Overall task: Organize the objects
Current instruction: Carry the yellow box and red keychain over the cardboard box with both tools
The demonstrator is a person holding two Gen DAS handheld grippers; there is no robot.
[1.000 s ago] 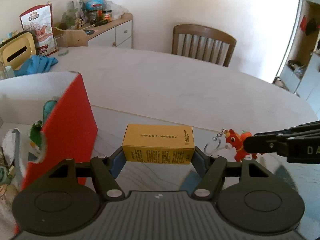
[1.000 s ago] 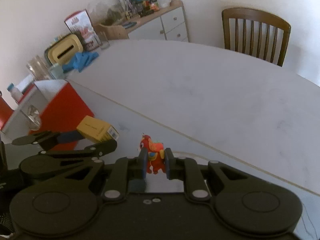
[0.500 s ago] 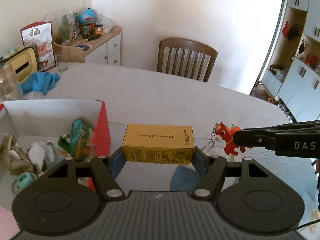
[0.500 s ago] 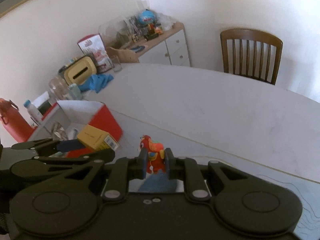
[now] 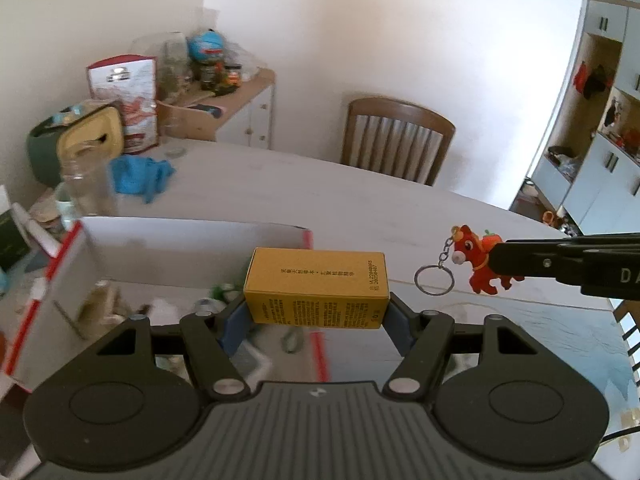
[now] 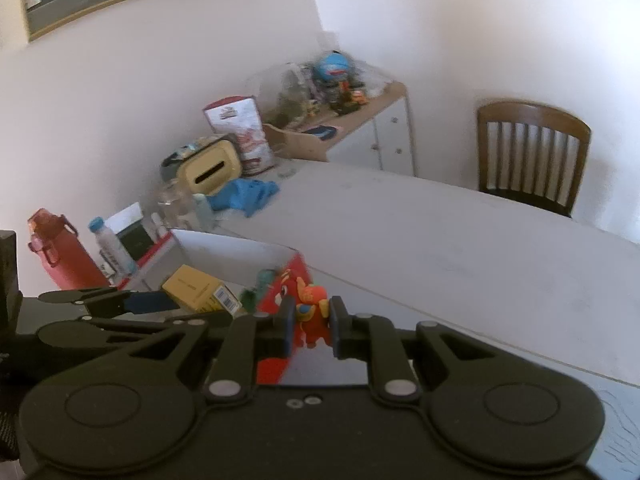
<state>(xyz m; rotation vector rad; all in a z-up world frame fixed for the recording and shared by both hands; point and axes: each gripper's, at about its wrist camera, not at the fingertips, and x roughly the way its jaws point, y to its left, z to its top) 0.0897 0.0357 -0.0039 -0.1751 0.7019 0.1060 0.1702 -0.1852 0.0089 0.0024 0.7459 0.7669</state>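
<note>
Above the red bin (image 5: 60, 264), left gripper (image 5: 316, 312) clamps a yellow box (image 5: 316, 292) and right gripper (image 6: 310, 326) pinches a horse keychain (image 6: 312, 312), both seemingly raised for dropping in

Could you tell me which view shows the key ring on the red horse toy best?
The left wrist view: the key ring hangs clear on its chain beside the horse toy. In the right wrist view, only the toy shows, pinched between the fingers.
</note>
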